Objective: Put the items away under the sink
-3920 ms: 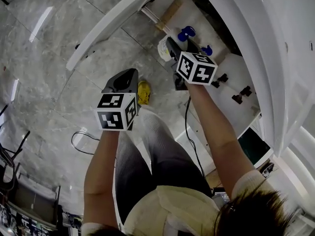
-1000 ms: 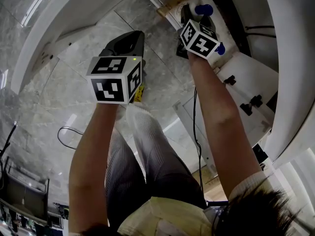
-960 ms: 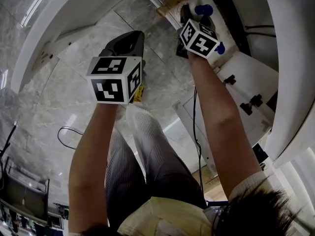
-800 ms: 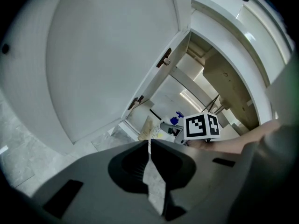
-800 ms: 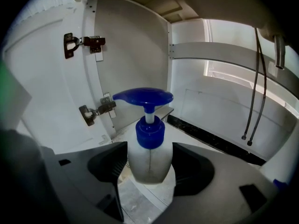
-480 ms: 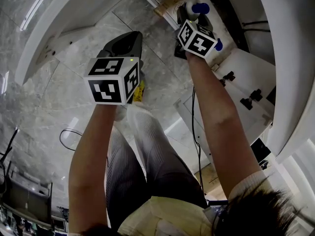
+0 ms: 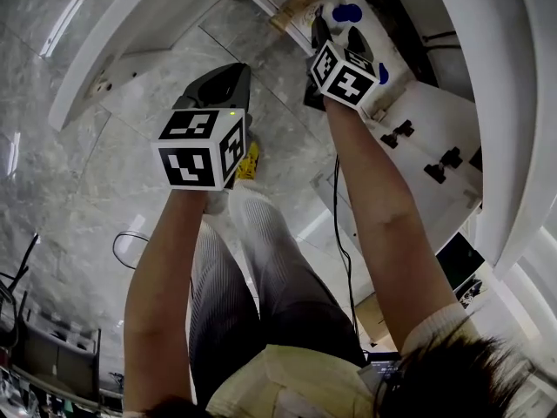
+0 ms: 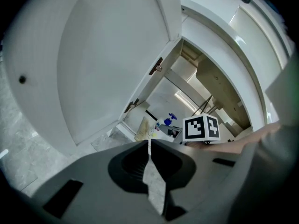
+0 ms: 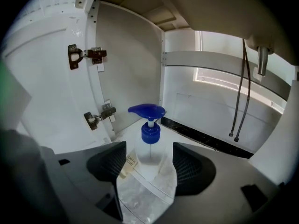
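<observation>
A clear pump bottle (image 9: pixel 150 146) with a blue pump head (image 9: pixel 147 111) stands upright on the floor of the under-sink cabinet. My right gripper (image 9: pixel 149 164) is open around it, with a small gap between the bottle and each pad. In the head view the right gripper (image 7: pixel 335 33) reaches into the cabinet, and the blue pump head (image 7: pixel 346 12) shows just past its marker cube. The left gripper (image 7: pixel 222 81) hangs outside over the floor. Its jaws are shut with nothing between them (image 8: pixel 149 148).
The cabinet's right door (image 7: pixel 435 146) is swung open, its hinges (image 9: pixel 86 55) showing beside the bottle. Two hoses (image 9: pixel 240 101) and a drain pipe (image 9: pixel 263 59) hang at the back right. A small labelled pack (image 9: pixel 127 164) lies left of the bottle. The left door (image 8: pixel 117 55) is also open.
The right gripper has gone from outside the cabinet opening to further inside it, the bottle moving with it. The left gripper has stayed shut beside it.
</observation>
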A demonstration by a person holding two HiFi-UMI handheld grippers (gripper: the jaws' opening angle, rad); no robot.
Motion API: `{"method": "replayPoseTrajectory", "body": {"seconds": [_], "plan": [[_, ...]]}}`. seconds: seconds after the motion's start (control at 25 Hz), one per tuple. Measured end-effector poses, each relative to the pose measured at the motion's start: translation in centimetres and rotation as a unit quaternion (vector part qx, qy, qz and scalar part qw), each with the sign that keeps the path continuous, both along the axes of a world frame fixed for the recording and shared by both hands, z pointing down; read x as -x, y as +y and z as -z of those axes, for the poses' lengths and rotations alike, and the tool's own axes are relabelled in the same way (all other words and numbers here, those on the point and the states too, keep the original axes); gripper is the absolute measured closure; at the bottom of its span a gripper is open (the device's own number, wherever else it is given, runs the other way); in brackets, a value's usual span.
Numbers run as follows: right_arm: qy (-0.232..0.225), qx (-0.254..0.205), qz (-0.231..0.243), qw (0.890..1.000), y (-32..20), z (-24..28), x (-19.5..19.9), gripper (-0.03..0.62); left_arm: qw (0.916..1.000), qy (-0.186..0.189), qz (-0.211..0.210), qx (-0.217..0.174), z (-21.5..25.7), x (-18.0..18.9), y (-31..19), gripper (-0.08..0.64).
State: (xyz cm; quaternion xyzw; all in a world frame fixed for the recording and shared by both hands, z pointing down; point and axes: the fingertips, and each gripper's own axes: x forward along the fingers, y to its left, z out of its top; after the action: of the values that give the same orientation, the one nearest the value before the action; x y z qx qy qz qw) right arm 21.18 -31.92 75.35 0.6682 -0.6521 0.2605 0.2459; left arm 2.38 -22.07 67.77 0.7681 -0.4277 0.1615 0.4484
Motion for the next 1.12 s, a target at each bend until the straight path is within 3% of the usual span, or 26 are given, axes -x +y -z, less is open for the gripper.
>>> {"method": "replayPoseTrajectory", "body": {"seconds": [0.44,1.12], "plan": [[-0.029,0.001,-0.035,0.999,3.4,3.1,0.5,0.298,0.9999,-0.013,-0.006,-0.003,3.0,0.6,2.0,0.511],[-0.080,-0.006,-0.042,0.996,8.8,10.9,3.6,0.299,0.9997,-0.015,-0.010,-0.019,10.0,1.6,4.4,0.511]]}}
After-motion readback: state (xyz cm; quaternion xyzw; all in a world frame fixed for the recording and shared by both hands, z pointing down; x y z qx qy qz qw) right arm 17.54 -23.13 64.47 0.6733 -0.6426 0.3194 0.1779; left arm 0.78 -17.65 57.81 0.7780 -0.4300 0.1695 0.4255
